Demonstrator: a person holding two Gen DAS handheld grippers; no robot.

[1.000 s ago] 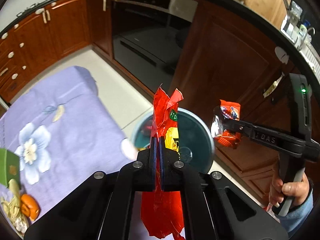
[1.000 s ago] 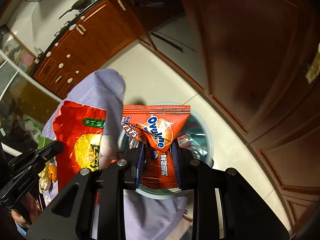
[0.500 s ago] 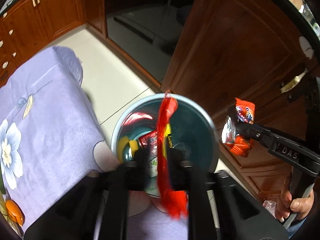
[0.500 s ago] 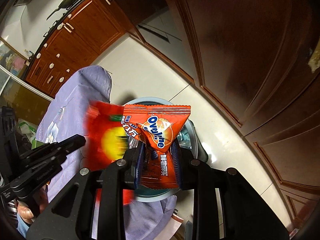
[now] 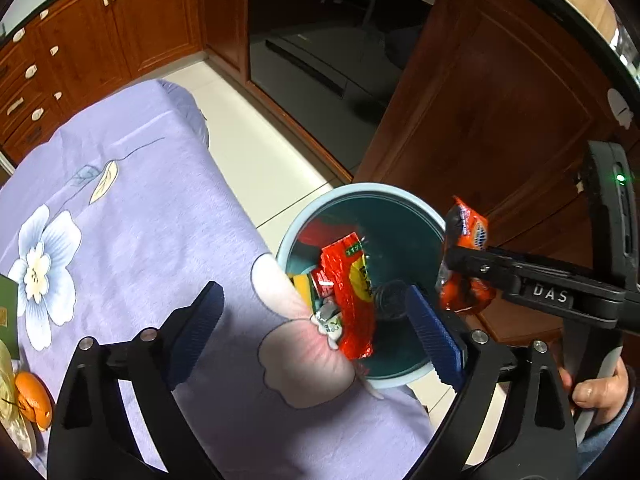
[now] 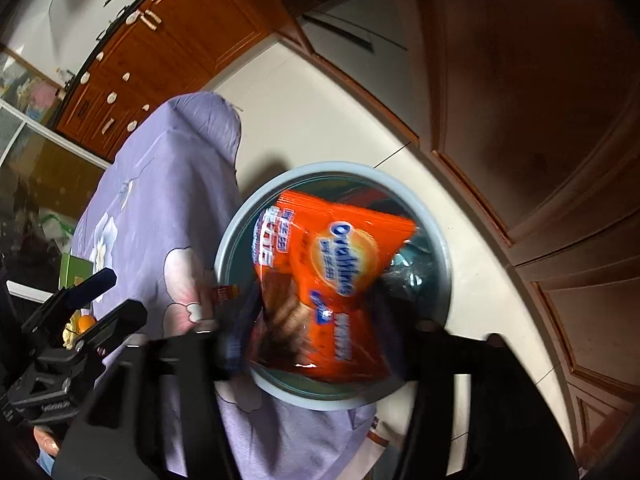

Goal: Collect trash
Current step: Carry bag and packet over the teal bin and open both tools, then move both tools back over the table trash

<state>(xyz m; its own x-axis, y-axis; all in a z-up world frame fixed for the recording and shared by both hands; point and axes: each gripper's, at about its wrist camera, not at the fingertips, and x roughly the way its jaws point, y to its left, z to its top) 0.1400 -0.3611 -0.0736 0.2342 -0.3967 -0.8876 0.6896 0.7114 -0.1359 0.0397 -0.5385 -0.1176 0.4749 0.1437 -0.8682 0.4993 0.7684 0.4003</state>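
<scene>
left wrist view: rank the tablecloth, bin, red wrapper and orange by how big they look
1. tablecloth
2. bin
3. red wrapper, already dropped in the bin
4. orange, at the fisheye edge and partly hidden, so its real size is unsure

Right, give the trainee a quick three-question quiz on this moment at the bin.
1. Where is the red snack wrapper?
A. flat on the floor
B. over the mouth of the blue bin, free of any fingers
C. folded under an orange

2. True or false: the left gripper is shut.

3. What brand name is printed on the orange packet between the fingers of the right gripper?

Key
1. B.
2. False. It is wide open; its fingers have just been opening, and the wrapper is clear of them.
3. Ovaltine. Those fingers have also just been opening, with the packet between them.
</scene>
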